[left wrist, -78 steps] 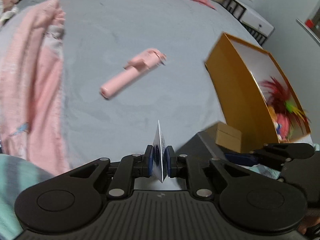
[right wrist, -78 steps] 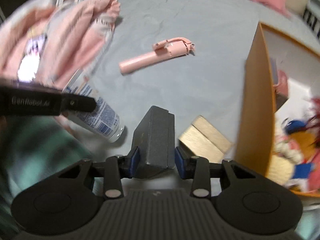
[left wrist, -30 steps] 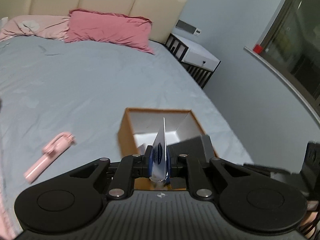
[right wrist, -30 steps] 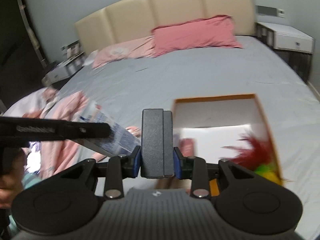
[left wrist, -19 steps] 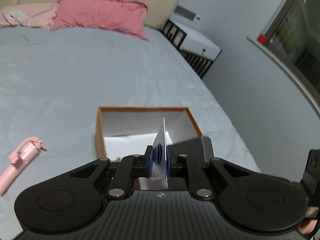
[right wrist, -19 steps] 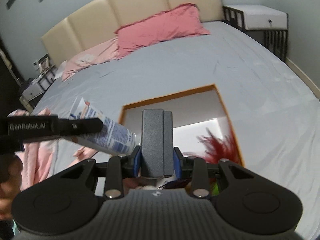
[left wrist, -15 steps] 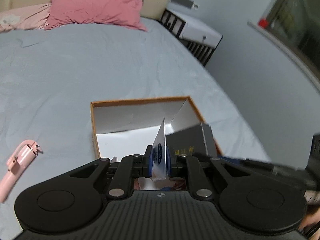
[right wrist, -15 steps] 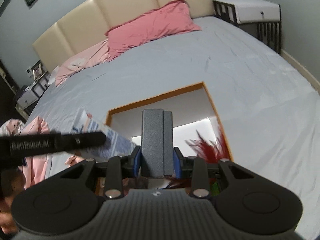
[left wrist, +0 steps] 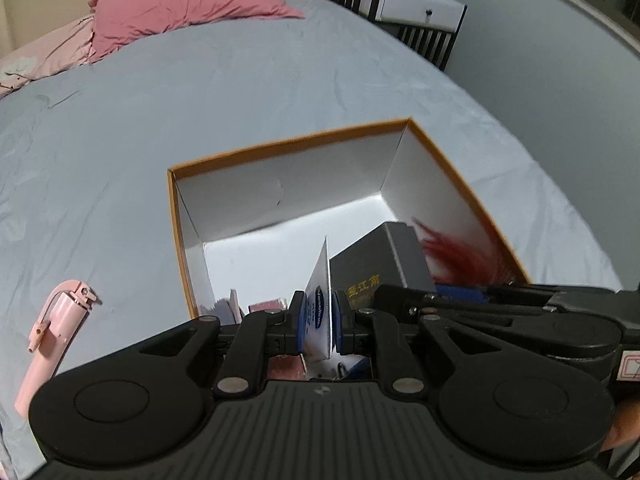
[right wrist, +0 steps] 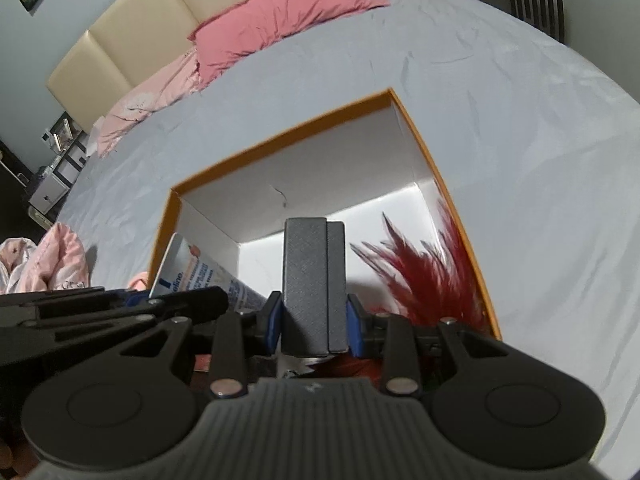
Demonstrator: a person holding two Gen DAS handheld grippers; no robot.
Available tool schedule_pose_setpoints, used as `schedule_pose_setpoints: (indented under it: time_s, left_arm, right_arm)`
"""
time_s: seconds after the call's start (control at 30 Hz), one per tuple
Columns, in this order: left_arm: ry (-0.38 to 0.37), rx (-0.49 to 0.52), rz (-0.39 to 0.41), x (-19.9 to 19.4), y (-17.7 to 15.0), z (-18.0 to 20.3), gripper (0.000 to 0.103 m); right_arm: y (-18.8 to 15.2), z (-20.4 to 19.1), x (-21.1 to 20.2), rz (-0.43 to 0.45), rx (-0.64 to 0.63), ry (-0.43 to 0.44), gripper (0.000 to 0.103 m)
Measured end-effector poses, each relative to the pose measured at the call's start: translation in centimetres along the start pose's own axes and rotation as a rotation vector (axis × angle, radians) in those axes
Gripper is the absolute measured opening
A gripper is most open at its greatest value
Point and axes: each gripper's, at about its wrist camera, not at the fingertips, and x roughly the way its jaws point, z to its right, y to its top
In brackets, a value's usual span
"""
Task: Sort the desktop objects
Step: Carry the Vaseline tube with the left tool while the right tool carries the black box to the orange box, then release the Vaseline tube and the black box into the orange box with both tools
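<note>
An open orange box with white inside (left wrist: 288, 146) (right wrist: 280, 134) lies on the grey bed. My left gripper (left wrist: 319, 322) is shut on a white and blue Vaseline tube (left wrist: 320, 280), held over the box's near edge; the tube also shows in the right wrist view (right wrist: 208, 270). My right gripper (right wrist: 314, 320) is shut on a dark grey box (right wrist: 314, 280), held over the orange box beside the left gripper; the dark box shows in the left wrist view (left wrist: 380, 266). Red feathers (right wrist: 416, 268) lie inside the orange box at the right.
A pink selfie stick (left wrist: 54, 332) lies on the grey sheet left of the orange box. Pink pillows (left wrist: 188, 0) sit at the headboard. A white nightstand (left wrist: 420, 12) stands at the far right. Pink cloth (right wrist: 52, 256) lies at the left bed edge.
Both grippers have moved forward and down over the orange box with their objects still held. The box now fills more of both views.
</note>
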Motion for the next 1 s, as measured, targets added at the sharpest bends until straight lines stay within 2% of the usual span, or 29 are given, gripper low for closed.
schedule_pose_setpoints:
  time_s: [0.17, 0.43, 0.67, 0.87, 1.0]
  left_arm:
    - [0.027, -0.011, -0.053, 1.1, -0.2, 0.3, 0.014]
    - [0.027, -0.037, -0.071, 1.4, -0.4, -0.5, 0.014]
    - [-0.053, -0.116, -0.121, 1.8, 0.1, -1.9, 0.016]
    - [-0.085, -0.121, -0.123, 1.4, 0.5, -2.3, 0.017]
    - [-0.136, -0.140, -0.085, 0.0, 0.7, -2.8, 0.020]
  right_arm:
    - [-0.3, 0.3, 0.8, -0.015, -0.001, -0.031, 0.034]
    - [-0.3, 0.2, 1.2, -0.034, -0.016, -0.031, 0.034]
    - [-0.3, 0.0, 1.4, -0.052, -0.033, -0.040, 0.034]
    - [-0.2, -0.6, 2.0, -0.069, -0.060, -0.059, 0.034]
    - [-0.1, -1.1, 2.3, -0.076, -0.085, -0.068, 0.035]
